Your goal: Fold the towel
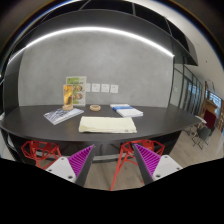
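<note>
- While we hang back from the counter [30, 120], our gripper [113, 160] is spread wide with nothing between its fingers, the purple pads [80, 157] facing each other over bare air.
- We spot the towel [107, 124], cream-coloured and lying flat near the front edge of the counter, well beyond the fingers and roughly straight ahead.
- Folding looks not yet begun, as we judge it, so the approach comes first.
- Risk one: we could pinch only the top layer at a corner, and the cloth would slip free mid-lift.
- Risk two: dragging the towel may shove it off the front edge, since it sits close to it.
- Papers [62, 115] lie left of the towel and a light blue stack [128, 110] just behind it; a sloppy sweep could knock either.
- Dark, smooth counter, red chairs [40, 152] tucked below, a grey wall [130, 75] with small notices, a lit strip [100, 33] curving overhead, glass partitions [188, 90] off to the right.
</note>
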Tool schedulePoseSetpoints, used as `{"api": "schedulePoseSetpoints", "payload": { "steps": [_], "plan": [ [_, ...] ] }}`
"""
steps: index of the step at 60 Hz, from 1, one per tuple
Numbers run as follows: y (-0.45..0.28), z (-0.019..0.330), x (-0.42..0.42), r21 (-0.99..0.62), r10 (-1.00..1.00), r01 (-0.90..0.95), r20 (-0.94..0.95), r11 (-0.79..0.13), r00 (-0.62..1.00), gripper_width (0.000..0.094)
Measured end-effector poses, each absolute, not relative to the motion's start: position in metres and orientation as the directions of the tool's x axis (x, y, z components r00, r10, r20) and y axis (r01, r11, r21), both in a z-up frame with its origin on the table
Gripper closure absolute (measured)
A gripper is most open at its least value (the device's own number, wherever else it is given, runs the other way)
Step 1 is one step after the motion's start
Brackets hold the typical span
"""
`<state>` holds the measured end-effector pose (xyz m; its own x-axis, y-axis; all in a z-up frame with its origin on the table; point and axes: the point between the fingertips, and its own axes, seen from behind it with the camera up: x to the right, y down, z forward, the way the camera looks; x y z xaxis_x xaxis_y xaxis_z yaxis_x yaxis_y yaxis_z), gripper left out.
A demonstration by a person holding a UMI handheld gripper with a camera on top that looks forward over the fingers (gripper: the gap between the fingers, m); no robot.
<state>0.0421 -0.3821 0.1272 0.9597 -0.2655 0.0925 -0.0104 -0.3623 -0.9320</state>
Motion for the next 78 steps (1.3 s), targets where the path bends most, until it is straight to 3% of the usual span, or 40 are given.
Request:
{"api": "schedulePoseSetpoints", "payload": {
  "steps": [10, 20, 31, 41, 48, 49, 50, 52, 55, 58, 72, 78],
  "plan": [
    [-0.347, 0.127, 0.035, -0.931, -0.227, 0.001, 0.089, -0.364, 0.970, 0.0123],
    [-0.260, 0.110, -0.008, -0.925, -0.082, 0.029, 0.065, -0.380, 0.995, 0.0129],
    [-0.135, 0.073, -0.070, -0.911, 0.102, 0.058, 0.017, -0.408, 0.995, 0.0172],
    [-0.038, 0.027, -0.074, -0.880, 0.113, 0.094, 0.046, -0.465, 0.992, 0.0229],
    [-0.006, -0.005, -0.067, -0.851, 0.108, 0.100, 0.051, -0.515, 0.993, 0.0361],
    [-0.004, -0.010, -0.065, -0.846, 0.108, 0.108, 0.060, -0.523, 0.992, 0.0342],
    [-0.005, -0.010, -0.065, -0.841, 0.111, 0.106, 0.054, -0.530, 0.992, 0.0409],
    [-0.005, -0.007, -0.065, -0.843, 0.105, 0.095, 0.046, -0.529, 0.993, 0.0376],
    [-0.005, -0.008, -0.058, -0.839, 0.105, 0.122, 0.077, -0.530, 0.991, 0.0584],
    [-0.005, -0.010, -0.045, -0.843, 0.073, 0.123, 0.100, -0.524, 0.992, 0.0863],
    [-0.009, -0.003, -0.051, -0.852, 0.169, 0.104, 0.018, -0.514, 0.985, 0.0928],
    [-0.008, 0.043, -0.023, -0.887, 0.154, 0.032, -0.044, -0.461, 0.987, 0.0928]
  ]
}}
